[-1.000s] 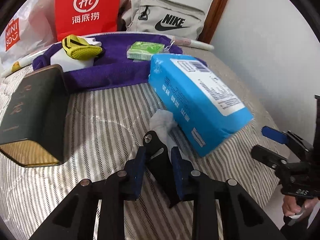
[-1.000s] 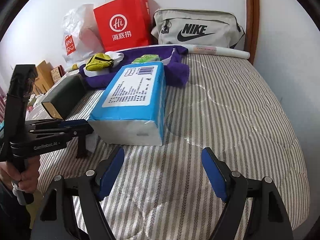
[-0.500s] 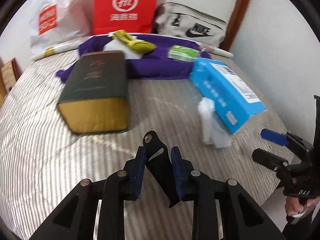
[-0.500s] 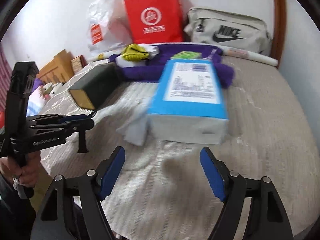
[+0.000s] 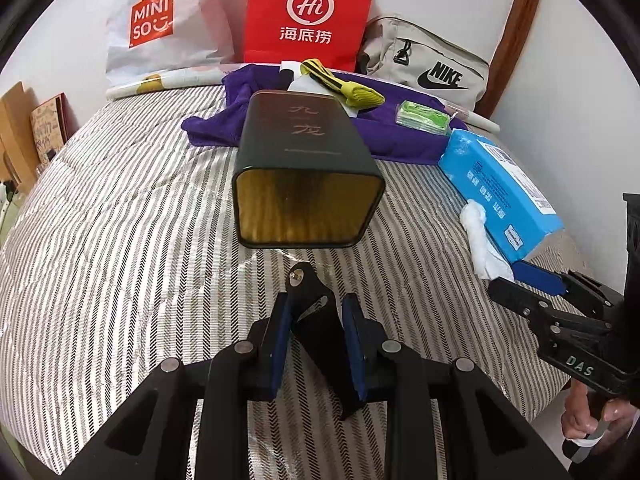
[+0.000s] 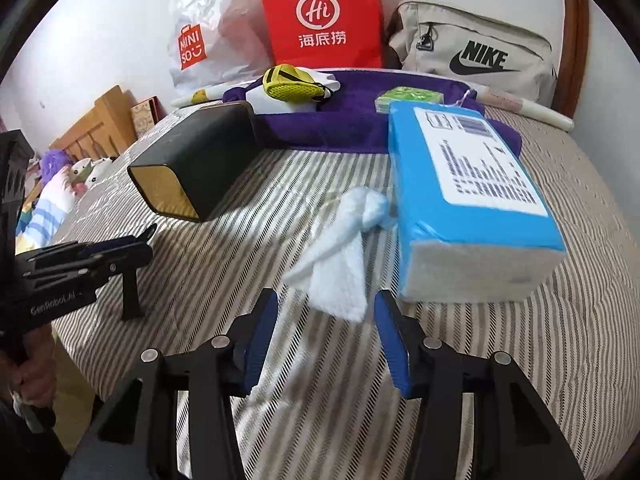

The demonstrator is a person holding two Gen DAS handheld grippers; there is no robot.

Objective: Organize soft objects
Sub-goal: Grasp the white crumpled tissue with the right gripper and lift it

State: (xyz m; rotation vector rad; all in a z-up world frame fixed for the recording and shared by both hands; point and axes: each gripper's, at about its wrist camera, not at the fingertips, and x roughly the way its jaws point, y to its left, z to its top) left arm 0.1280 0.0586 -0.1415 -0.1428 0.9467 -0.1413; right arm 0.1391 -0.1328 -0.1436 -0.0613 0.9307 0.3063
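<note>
- Striped mattress cover is the biggest hazard: it gives under pressure, so pads pressed down for a thin tissue could pinch the fabric along with it.
- Blue tissue pack lies just right of the loose tissue, touching it at the bunched top. A pull on the tissue could drag the soft pack or draw more sheets out, if the tissue is attached; I cannot tell whether it is.
- Dark green box lies on its side ahead of the left gripper, well apart from it. That gripper's jaws stand narrowly parted with nothing of the scene between the pads, only its own black fitting.
- White tissue lies crumpled on the mattress, its lower corner just ahead of the right gripper. Those jaws have just been closing and stand about half open, holding nothing; the tissue is not yet between the pads. Closing too early would miss it or nip only a flimsy corner, which could tear or slip.
</note>
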